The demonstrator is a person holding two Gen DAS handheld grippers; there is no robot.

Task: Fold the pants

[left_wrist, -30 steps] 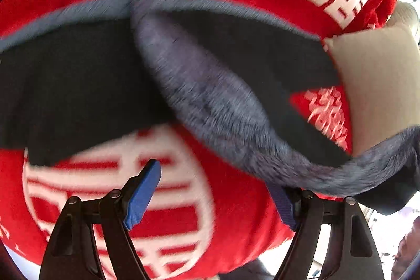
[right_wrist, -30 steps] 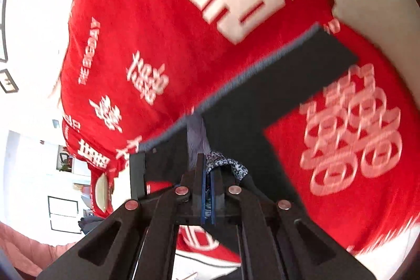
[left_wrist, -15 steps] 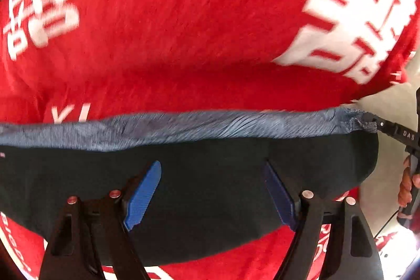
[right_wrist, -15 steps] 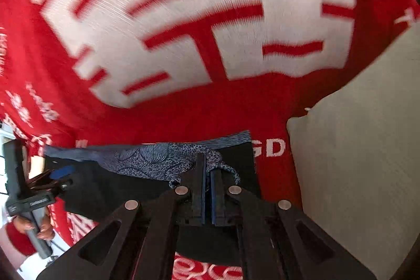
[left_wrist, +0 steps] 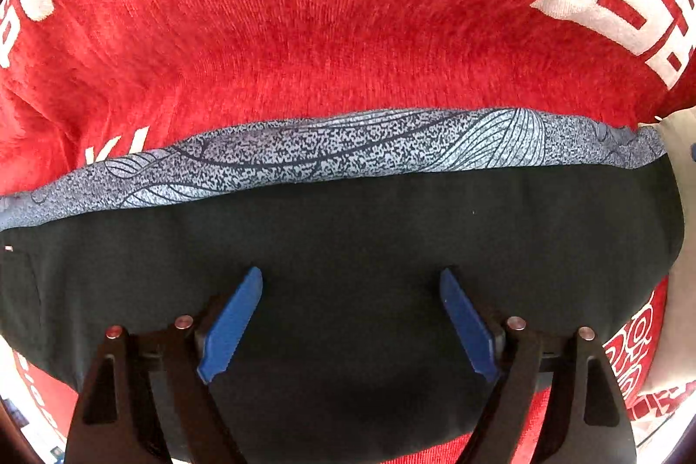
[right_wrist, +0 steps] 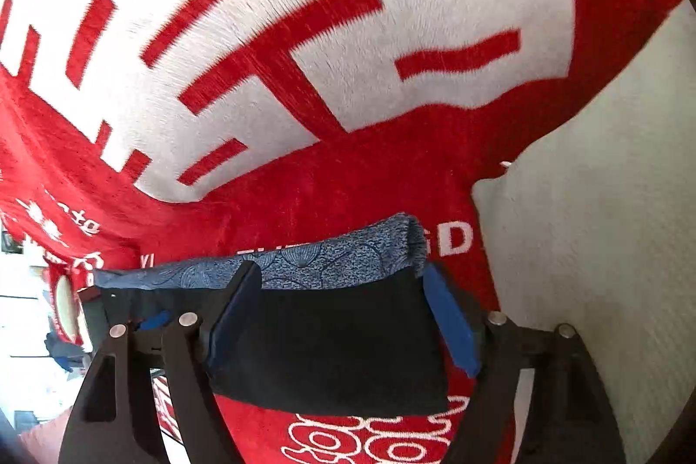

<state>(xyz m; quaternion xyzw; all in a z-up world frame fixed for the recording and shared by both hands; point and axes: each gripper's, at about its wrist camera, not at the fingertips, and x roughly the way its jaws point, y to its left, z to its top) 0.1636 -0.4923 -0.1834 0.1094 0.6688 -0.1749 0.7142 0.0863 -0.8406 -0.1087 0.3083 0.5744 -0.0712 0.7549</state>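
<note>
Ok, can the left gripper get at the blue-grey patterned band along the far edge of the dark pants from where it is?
Probably yes. The left gripper hangs open over the dark pants, and the blue-grey patterned band lies uncovered straight ahead on the red blanket, with nothing between.

One pair of pants (left_wrist: 348, 246), one red blanket (left_wrist: 326, 20), one pale cushion (right_wrist: 600, 203), two grippers, each with two blue fingers (left_wrist: 230, 325).
</note>
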